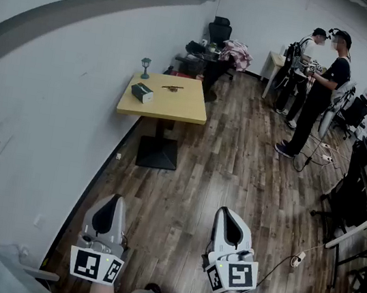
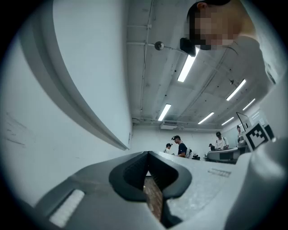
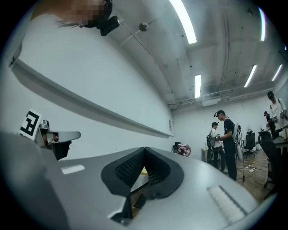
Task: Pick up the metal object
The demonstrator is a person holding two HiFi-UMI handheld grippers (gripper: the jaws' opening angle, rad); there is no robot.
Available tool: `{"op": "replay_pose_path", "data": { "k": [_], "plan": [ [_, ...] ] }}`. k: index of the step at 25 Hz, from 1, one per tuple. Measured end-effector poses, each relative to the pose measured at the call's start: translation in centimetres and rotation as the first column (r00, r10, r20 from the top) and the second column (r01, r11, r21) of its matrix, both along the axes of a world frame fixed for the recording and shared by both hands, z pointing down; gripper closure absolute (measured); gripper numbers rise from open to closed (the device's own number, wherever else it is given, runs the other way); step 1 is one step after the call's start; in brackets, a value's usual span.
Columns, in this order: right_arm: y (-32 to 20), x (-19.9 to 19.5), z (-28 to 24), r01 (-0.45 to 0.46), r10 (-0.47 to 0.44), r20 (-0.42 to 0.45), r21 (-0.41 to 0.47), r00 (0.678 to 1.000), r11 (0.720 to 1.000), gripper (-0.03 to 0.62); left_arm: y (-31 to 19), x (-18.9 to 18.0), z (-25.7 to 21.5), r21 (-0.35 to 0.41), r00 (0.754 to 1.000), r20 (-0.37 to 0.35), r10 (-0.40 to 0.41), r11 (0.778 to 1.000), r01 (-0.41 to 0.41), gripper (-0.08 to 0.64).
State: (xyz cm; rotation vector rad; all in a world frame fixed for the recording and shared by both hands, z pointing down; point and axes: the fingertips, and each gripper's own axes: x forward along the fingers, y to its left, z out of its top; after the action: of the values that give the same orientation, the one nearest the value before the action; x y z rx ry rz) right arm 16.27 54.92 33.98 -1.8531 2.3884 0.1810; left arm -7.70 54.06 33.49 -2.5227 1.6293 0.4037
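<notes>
A yellow table (image 1: 176,105) stands against the left wall, a few steps ahead of me. On its far left corner is a small metal goblet-shaped object (image 1: 145,67). A dark box (image 1: 141,92) and a thin dark item (image 1: 172,88) also lie on the table. Low in the head view, my left gripper (image 1: 117,199) and right gripper (image 1: 223,211) are held over the wood floor, far from the table. Both are shut with nothing between their jaws. In the left gripper view the jaws of the left gripper (image 2: 147,155) meet at the tip. The right gripper (image 3: 144,151) shows the same in the right gripper view.
Two people (image 1: 322,88) stand at the back right beside a white desk (image 1: 276,59). Black office chairs (image 1: 353,197) line the right side. A power strip with its cable (image 1: 298,258) lies on the floor at right. The white wall (image 1: 41,85) runs along the left.
</notes>
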Motion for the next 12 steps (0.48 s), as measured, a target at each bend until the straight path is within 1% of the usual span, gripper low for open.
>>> {"op": "replay_pose_path", "data": {
  "k": [3, 12],
  "plan": [
    [0.1, -0.2, 0.4, 0.003, -0.003, 0.017, -0.003, 1.0, 1.0, 0.591, 0.2, -0.1, 0.5, -0.008, 1.0, -0.015, 0.008, 1.0, -0.008, 0.555],
    [0.4, -1.2, -0.1, 0.029, -0.029, -0.001, 0.006, 1.0, 1.0, 0.591, 0.6, -0.5, -0.1, 0.006, 1.0, -0.021, 0.003, 1.0, -0.003, 0.555]
  ]
}}
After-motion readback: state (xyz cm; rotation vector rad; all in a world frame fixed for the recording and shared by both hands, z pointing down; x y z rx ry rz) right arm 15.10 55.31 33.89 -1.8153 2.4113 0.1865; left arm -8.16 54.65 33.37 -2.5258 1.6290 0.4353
